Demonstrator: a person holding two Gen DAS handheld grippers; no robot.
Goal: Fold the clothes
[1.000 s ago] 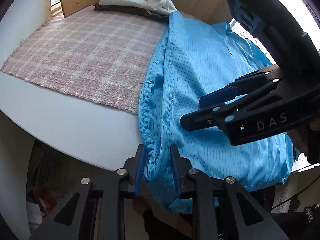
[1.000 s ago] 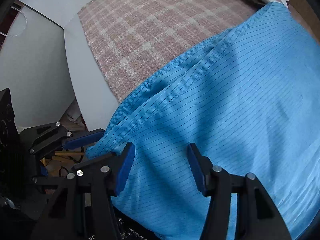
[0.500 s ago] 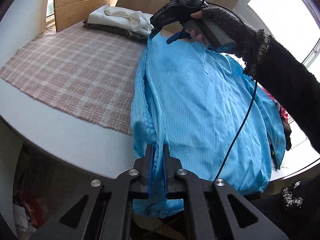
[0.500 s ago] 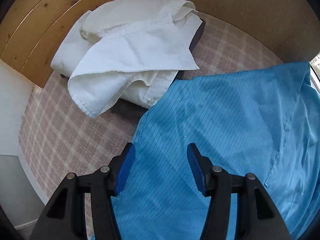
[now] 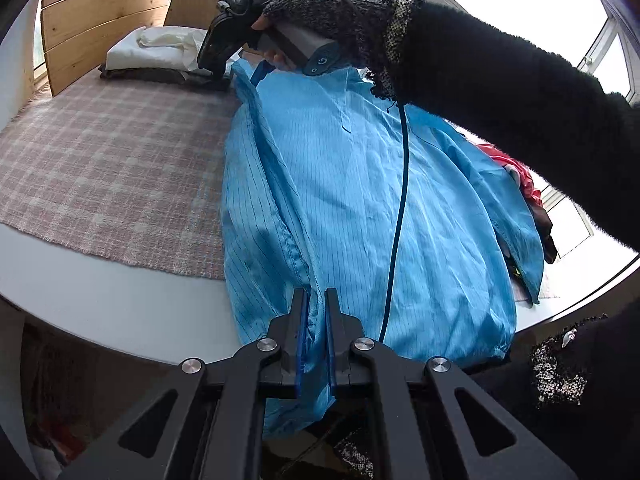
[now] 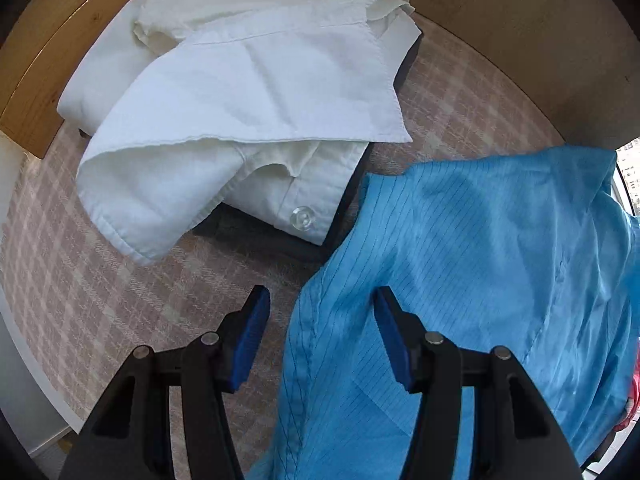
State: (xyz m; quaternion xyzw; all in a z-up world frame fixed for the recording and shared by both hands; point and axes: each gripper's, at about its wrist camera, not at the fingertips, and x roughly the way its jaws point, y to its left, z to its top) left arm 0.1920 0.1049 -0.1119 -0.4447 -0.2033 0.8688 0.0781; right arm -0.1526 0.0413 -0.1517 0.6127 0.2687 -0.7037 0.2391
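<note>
Clearance and obstructions, tabletop

Open passage: bare plaid mat (image 5: 112,160) at centre left of the left wrist view, and white table (image 5: 120,300) rim strip below it. Blocked: folded white shirt (image 6: 248,92) on dark garment (image 6: 260,232), upper left of the right wrist view; wooden panels (image 5: 100,12) behind; blue shirt (image 5: 360,184) covering centre and right; sleeved arm (image 5: 500,92) and hanging blue cable (image 5: 400,200) crossing above it.

Fuzzy black sleeve (image 5: 520,92), grey knit glove (image 5: 332,12)
</note>
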